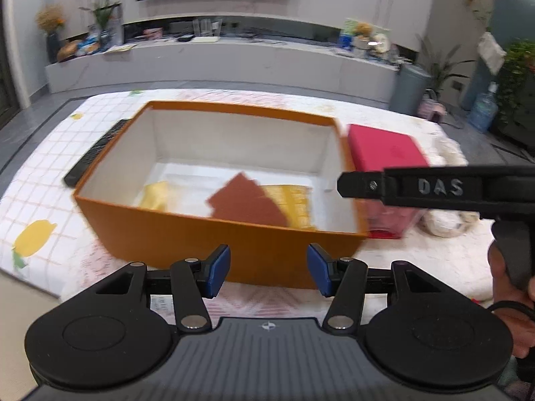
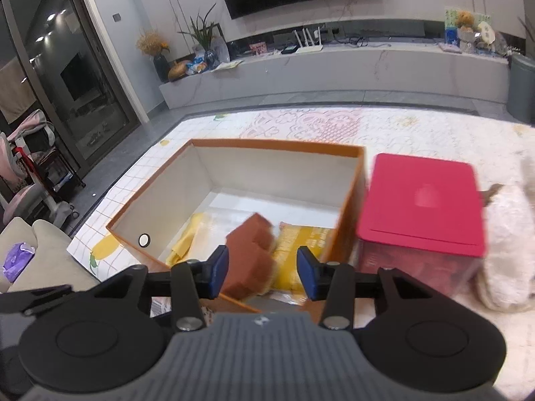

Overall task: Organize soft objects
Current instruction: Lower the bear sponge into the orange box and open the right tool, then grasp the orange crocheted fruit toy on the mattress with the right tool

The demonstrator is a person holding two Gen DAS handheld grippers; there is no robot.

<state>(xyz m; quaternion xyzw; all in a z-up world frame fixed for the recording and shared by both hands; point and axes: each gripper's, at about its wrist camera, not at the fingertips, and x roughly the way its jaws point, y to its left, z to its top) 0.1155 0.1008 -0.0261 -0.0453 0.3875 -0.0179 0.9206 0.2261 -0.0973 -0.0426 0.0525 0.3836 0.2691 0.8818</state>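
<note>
Right hand-held gripper [image 2: 263,272] spread over the orange box [image 2: 351,200], brown sponge [image 2: 249,257] loose between its pads, apparently dropping in. Left hand-held gripper [image 1: 268,269] spread, empty. Release step; next, likely the white plush [image 2: 505,234] at desk's right edge.

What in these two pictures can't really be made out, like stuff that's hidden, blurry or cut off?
- Brown sponge: motion-blurred in both views; contact with the right gripper pads unclear.
- Yellow packet: print too blurred to read, right wrist view.
- Red-lidded box: contents hidden by its lid.
- White fluffy thing: cut off by the right edge.
- Black remote: partly hidden behind the orange box, left wrist view.
</note>
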